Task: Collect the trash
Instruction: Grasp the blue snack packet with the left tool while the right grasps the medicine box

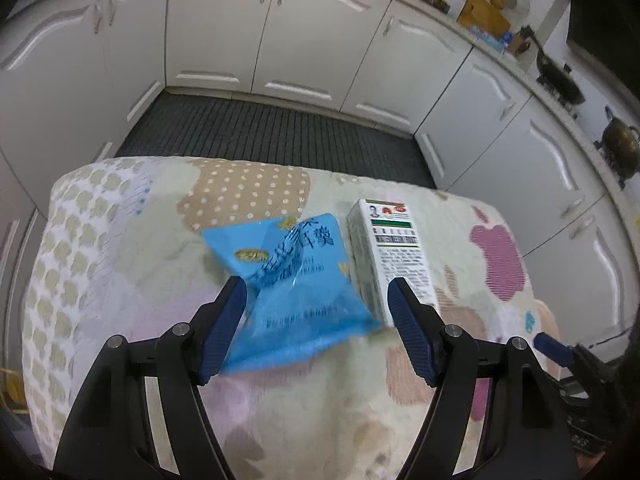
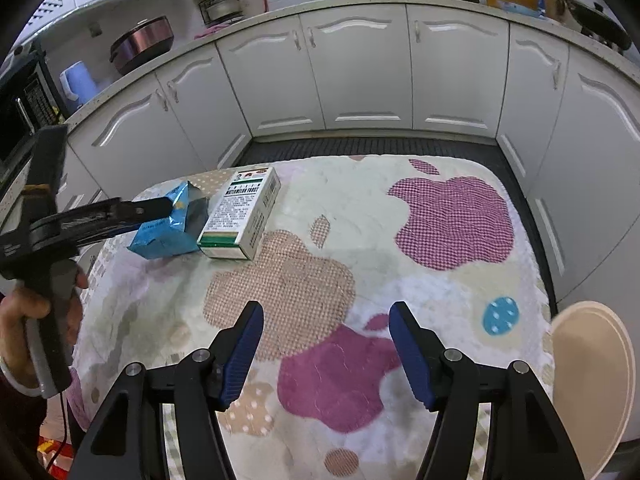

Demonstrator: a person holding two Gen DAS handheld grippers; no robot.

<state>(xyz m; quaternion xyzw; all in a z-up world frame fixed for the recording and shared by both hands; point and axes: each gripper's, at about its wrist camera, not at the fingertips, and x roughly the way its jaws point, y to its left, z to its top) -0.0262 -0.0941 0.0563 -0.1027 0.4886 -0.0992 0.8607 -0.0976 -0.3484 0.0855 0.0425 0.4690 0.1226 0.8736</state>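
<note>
A crumpled blue plastic wrapper [image 1: 294,280] lies on the patterned blanket [image 1: 120,280] covering the table. A white and green medicine box [image 1: 390,256] lies just right of it. My left gripper [image 1: 316,292] is open, its jaws on either side of the wrapper's near end, right finger [image 1: 408,328] beside the box. In the right wrist view the wrapper [image 2: 168,228] and the box [image 2: 240,212] sit at the far left, with the left gripper [image 2: 160,206] over the wrapper. My right gripper [image 2: 326,316] is open and empty above the blanket's middle.
White kitchen cabinets [image 2: 360,72] ring the table beyond a dark floor mat [image 1: 272,128]. A beige chair back [image 2: 592,380] stands at the table's right edge. The counter holds pots, a kettle and a cutting board.
</note>
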